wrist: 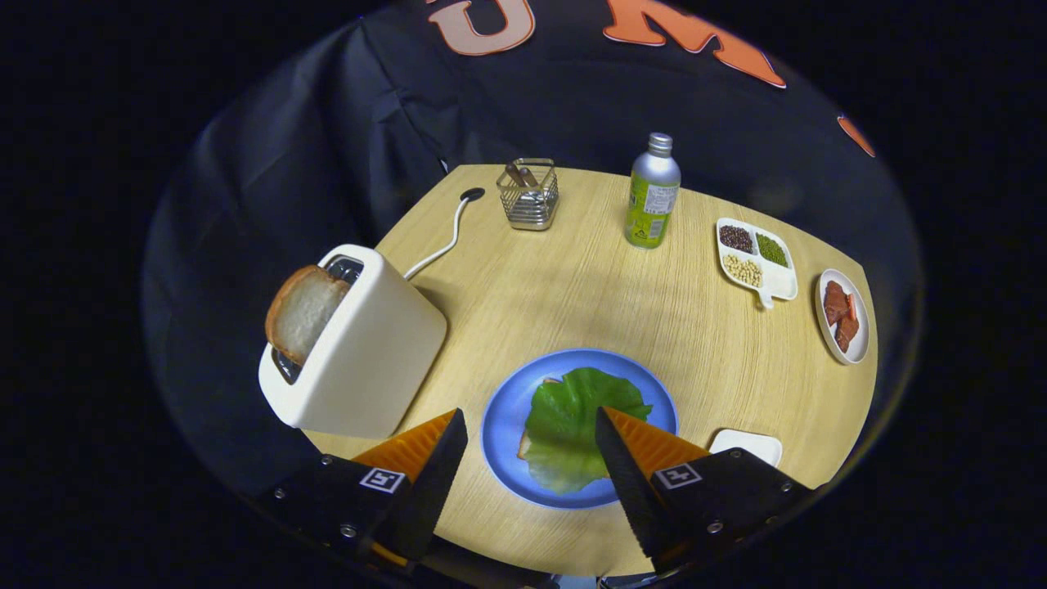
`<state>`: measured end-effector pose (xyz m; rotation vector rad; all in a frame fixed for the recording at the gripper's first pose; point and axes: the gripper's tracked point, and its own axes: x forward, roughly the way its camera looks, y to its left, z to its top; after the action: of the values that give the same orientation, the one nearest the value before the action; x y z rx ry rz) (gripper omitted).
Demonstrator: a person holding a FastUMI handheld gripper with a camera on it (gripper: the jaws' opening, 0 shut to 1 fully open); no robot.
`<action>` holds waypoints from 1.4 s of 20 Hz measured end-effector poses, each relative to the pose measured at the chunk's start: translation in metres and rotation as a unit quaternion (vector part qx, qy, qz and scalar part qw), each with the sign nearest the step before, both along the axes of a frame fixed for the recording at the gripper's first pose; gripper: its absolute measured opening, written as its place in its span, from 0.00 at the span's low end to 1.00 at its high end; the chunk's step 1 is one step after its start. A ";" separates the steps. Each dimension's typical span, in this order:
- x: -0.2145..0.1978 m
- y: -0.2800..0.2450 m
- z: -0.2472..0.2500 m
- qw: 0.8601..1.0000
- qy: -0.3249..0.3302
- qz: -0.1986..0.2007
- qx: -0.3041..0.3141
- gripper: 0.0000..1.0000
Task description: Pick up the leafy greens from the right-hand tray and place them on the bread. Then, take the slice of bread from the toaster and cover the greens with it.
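Pale wood bench [589, 286] against the dark cloth wall. Claw [532, 438] hovers over the near part of the bench, fingers spread wide, nothing between them but air. Blue plate [501, 409] sits just ahead of and between the fingers; on it lies the bottom bread [525, 446] (only a sliver of crust shows at the leaf's edge) with the leafy greens [572, 425] spread flat on top, covering nearly all of it. Right finger overlaps the leaf's right side in view; cannot tell if it touches.

White toaster [360, 352] stands left of the plate, just beyond the left finger, tilted in the fisheye view. Slice of bread [301, 309] sticks up out of its slot, crust brown, face pale. White cord [442, 241] runs from the toaster toward the far edge of the bench.

Far side: wire holder [530, 196] with brown sticks, and a metal bottle [653, 192] with a green label, upright. Right side: divided white dish [781, 282] holding three kinds of beans, then a small oval dish [844, 315] with reddish meat slices. White tray [748, 444] corner sits just beyond the right finger, near the plate.
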<state>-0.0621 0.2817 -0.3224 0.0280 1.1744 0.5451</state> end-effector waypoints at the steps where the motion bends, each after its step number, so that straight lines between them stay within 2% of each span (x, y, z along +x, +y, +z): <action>1: 0.001 0.006 0.009 1.000 0.003 -0.005 0.002 0.96; 6: 0.009 0.046 0.046 0.999 0.018 -0.030 0.028 0.96; 11: 0.013 0.080 0.061 0.998 0.026 -0.052 0.019 0.96; 17: 0.002 0.132 0.071 0.996 0.064 -0.050 0.029 0.95; 20: 0.007 0.145 0.073 0.996 0.073 -0.053 0.013 0.89; 23: 0.008 0.164 0.078 0.994 0.093 -0.053 0.024 0.85; 28: -0.003 0.180 0.069 0.993 0.114 -0.032 -0.010 0.74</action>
<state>-0.0648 0.4613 -0.2534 0.1136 1.3974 0.4822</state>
